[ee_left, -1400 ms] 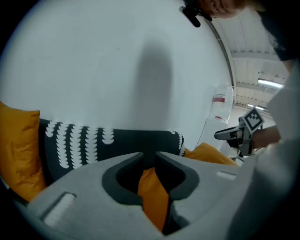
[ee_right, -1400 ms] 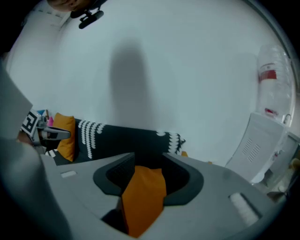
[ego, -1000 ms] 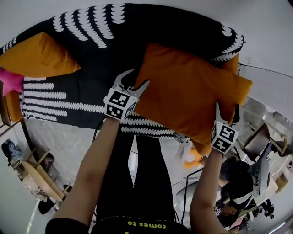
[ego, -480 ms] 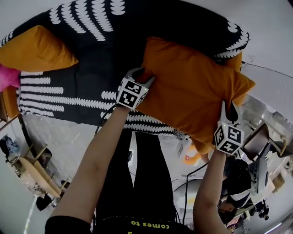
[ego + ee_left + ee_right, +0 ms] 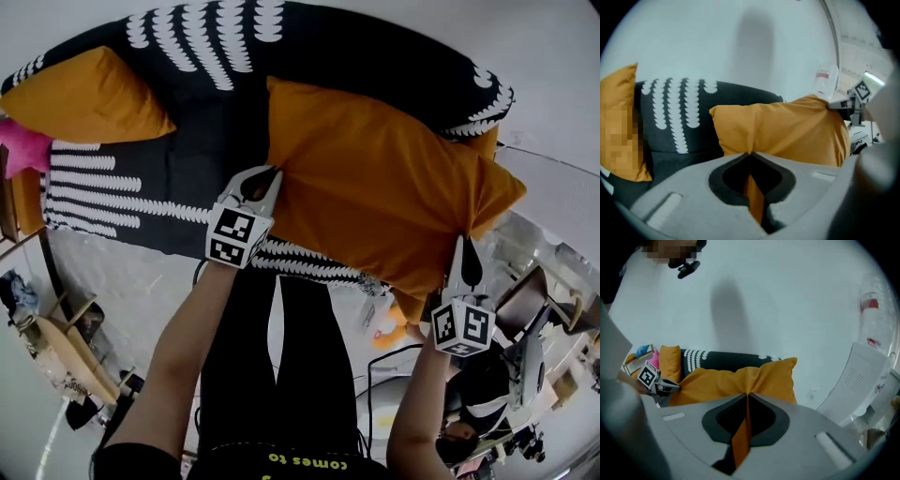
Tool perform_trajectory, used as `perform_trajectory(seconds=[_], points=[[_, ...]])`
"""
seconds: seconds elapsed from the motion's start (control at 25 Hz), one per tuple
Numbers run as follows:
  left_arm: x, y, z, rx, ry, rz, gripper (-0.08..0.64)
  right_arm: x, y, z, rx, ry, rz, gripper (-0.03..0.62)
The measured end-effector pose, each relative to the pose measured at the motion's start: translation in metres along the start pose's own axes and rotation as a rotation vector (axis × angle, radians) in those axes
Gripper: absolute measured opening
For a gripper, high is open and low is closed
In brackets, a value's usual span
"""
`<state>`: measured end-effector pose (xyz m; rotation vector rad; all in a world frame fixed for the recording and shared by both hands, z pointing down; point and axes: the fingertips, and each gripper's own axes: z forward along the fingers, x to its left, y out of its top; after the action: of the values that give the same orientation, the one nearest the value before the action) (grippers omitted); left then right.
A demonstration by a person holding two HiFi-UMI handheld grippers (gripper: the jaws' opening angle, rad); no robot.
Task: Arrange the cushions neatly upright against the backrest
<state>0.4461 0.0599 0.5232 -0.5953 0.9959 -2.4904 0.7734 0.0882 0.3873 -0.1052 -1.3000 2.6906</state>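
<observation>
Presently the fingers of left gripper (image 5: 265, 178) and right gripper (image 5: 463, 255), just closed, pinch thin edge folds of the orange cushion (image 5: 375, 197), held over the sofa (image 5: 122, 187) seat — such shallow bites may slip, dropping it flat short of the backrest (image 5: 356, 37).

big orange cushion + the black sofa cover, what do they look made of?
big orange cushion: matte woven cloth, maybe cotton; it wrinkles and gathers into soft folds over a plump filling.
sofa cover: matte black fabric with white scallop rows, printed or woven; no sheen. Exact fibre unclear.
</observation>
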Motion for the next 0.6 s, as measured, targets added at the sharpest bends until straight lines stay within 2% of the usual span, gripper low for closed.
perform_trajectory(seconds=[0.2, 0.44, 0.52, 0.6], points=[[0.052, 0.059, -0.074, -0.163, 0.145, 0.002, 0.006, 0.045, 0.065, 0.02, -0.163, 0.099, -0.006, 0.023], [0.118, 0.14, -0.127, -0.37, 0.309, 0.112, 0.008, 0.088, 0.142, 0.06, -0.369, 0.18, -0.062, 0.023], [0.141, 0.146, -0.124, -0.397, 0.338, 0.128, 0.014, 0.094, 0.14, 0.082, -0.393, 0.17, -0.079, 0.03], [0.161, 0.121, -0.099, -0.332, 0.332, 0.117, 0.027, 0.092, 0.108, 0.117, -0.303, 0.136, -0.095, 0.046]])
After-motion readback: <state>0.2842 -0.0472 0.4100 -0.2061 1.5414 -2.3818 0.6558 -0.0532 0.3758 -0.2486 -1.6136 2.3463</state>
